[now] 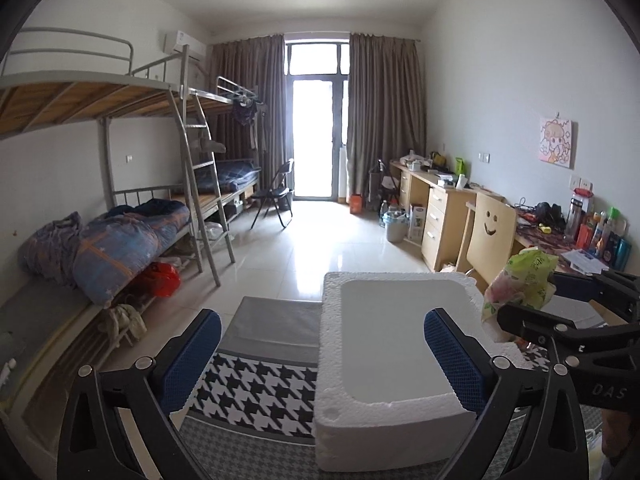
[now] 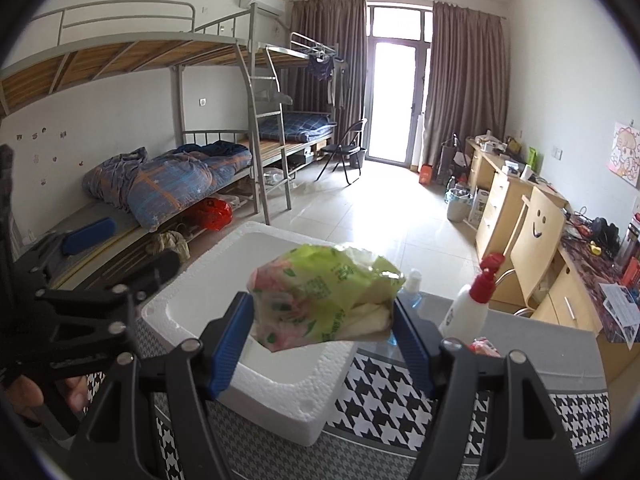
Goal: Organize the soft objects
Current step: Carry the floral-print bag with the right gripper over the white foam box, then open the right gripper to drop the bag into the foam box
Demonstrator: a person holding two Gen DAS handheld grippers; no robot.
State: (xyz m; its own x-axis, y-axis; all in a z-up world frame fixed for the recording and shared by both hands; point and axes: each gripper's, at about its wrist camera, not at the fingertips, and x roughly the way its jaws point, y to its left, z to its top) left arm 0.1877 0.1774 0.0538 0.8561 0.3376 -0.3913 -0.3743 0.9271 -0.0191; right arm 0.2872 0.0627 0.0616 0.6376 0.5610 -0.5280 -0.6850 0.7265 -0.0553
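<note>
Left tongs wide open, nothing gripped; blue pads either side of near end of white foam box, not pressing it; box empty, sits on houndstooth surface; right tongs part-closed, pads pressing green-pink soft pack, pack held clear above box's far corner; spray bottle with red top stands on surface just right of pack.
</note>
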